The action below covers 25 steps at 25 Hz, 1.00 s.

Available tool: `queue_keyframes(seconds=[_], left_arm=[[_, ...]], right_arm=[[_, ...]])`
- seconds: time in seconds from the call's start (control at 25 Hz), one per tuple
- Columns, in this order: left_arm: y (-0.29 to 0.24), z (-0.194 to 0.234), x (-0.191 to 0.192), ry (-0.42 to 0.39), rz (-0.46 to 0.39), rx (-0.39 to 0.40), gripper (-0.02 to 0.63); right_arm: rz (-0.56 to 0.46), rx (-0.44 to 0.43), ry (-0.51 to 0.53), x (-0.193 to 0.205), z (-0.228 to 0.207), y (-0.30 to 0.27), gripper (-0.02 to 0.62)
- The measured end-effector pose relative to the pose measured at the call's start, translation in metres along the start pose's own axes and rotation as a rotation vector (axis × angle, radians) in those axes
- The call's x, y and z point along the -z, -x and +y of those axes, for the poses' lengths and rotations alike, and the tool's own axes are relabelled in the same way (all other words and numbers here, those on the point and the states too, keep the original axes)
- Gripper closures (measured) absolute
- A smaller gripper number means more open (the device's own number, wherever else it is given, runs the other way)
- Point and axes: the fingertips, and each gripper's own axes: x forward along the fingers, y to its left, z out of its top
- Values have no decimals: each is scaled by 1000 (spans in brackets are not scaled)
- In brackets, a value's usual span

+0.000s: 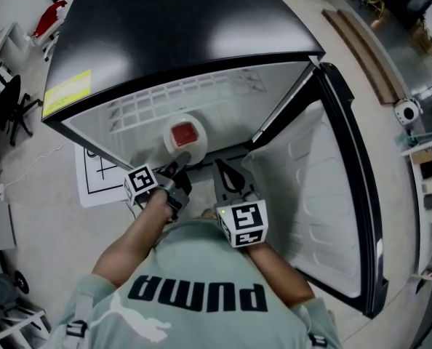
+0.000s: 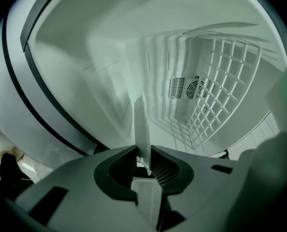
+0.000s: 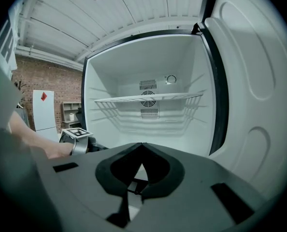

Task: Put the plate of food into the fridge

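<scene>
The tall black fridge point(image 1: 180, 42) stood open before me, its white-lined door point(image 1: 332, 195) swung out to my right. A white wire shelf point(image 3: 148, 98) crossed the white compartment. My left gripper point(image 2: 143, 154) was clamped on the rim of the round white plate point(image 1: 171, 141), which was at the compartment's mouth with the red food point(image 1: 186, 134) on it. My right gripper point(image 3: 142, 146) was beside it, jaws together on nothing.

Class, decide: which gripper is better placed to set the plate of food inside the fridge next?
Left. The left gripper pinches the plate by its rim at the open fridge; the right gripper has its fingers together, holding nothing.
</scene>
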Motion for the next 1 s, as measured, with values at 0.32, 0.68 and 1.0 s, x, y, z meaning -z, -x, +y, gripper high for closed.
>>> queue_keyframes(seconds=[0.32,0.68,1.0], left_arm=[[-15,9,-12,13,-38,-8,532],[-28,15,-15,46,-45,-17,532],[-33,22,-19,42,-50,-37,532]], right_arm=[[41,-20,-13,7,-6,-4,591],[53,4,-44,15,-18,-4,591],[65,17,-71,23,-19,-1,592]])
